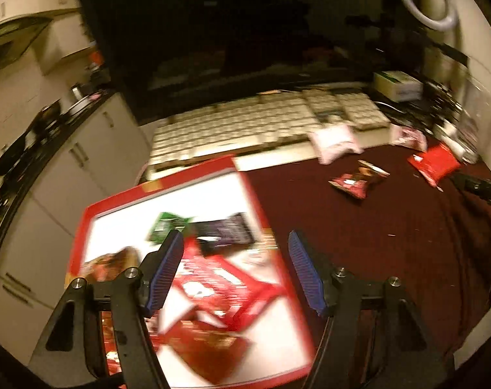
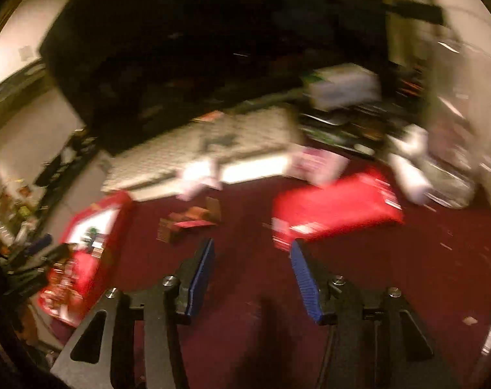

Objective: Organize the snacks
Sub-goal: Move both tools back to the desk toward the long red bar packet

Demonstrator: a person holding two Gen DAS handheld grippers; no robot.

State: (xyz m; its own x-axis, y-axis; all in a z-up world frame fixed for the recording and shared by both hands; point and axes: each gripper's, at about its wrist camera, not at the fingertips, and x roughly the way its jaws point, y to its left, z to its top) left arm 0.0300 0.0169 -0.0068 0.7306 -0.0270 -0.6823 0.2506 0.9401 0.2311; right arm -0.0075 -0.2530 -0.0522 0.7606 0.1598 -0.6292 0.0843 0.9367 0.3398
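A red-rimmed white tray (image 1: 245,201) lies on the dark red cloth and holds several snack packets: red ones (image 1: 226,278), a green one (image 1: 166,225) and a dark one (image 1: 226,230). My left gripper (image 1: 235,243) is open and empty above the tray. Loose on the cloth are a dark red packet (image 1: 355,181), a red packet (image 1: 435,162) and two pink packets (image 1: 334,141). My right gripper (image 2: 252,249) is open and empty, just short of the red packet (image 2: 336,207). The right view is blurred; the tray (image 2: 116,207) shows at its left.
A white keyboard (image 1: 245,126) lies behind the tray, in front of a dark monitor (image 1: 245,32). A white box (image 1: 397,82) and cables clutter the back right. White cabinets (image 1: 67,178) stand beyond the table's left edge. A ring light (image 1: 427,0) stands at upper right.
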